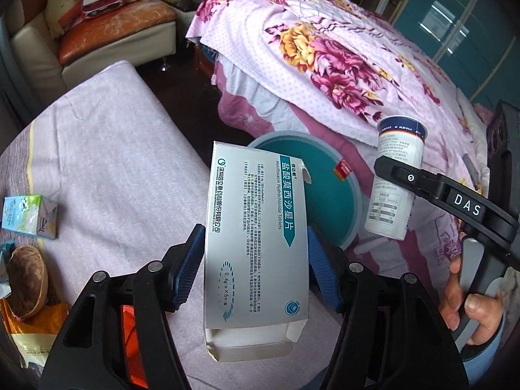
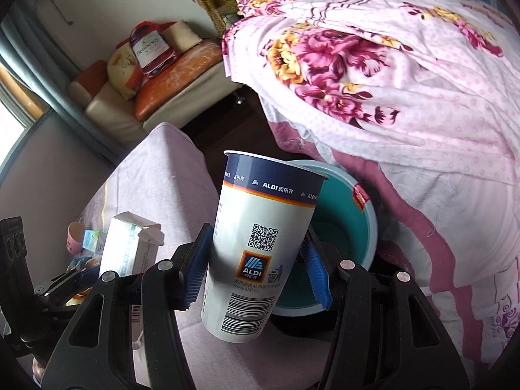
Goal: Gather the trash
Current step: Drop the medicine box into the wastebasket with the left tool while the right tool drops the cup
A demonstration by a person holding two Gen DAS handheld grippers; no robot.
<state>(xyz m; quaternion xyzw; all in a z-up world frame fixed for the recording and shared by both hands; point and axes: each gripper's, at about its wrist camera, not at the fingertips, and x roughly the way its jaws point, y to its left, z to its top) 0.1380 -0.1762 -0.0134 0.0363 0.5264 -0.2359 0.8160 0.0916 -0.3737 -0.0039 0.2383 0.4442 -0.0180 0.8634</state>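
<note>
My left gripper (image 1: 255,268) is shut on a silver medicine box (image 1: 256,243) with teal lettering, held up in front of a teal bin (image 1: 334,195) with a grey rim. My right gripper (image 2: 256,269) is shut on a white and navy ALDI paper cup (image 2: 260,243), held just above and left of the same bin (image 2: 344,224). The cup (image 1: 396,178) and right gripper also show at the right of the left wrist view. The medicine box (image 2: 130,247) and left gripper show at the lower left of the right wrist view.
A pink-covered table (image 1: 107,162) holds a small blue-green carton (image 1: 29,216), a brown shell-like husk (image 1: 27,279) and yellow wrappers (image 1: 29,328); a pink cup (image 2: 73,237) stands at its far end. A floral quilt (image 1: 341,52) hangs beside the bin. A sofa (image 1: 97,32) stands behind.
</note>
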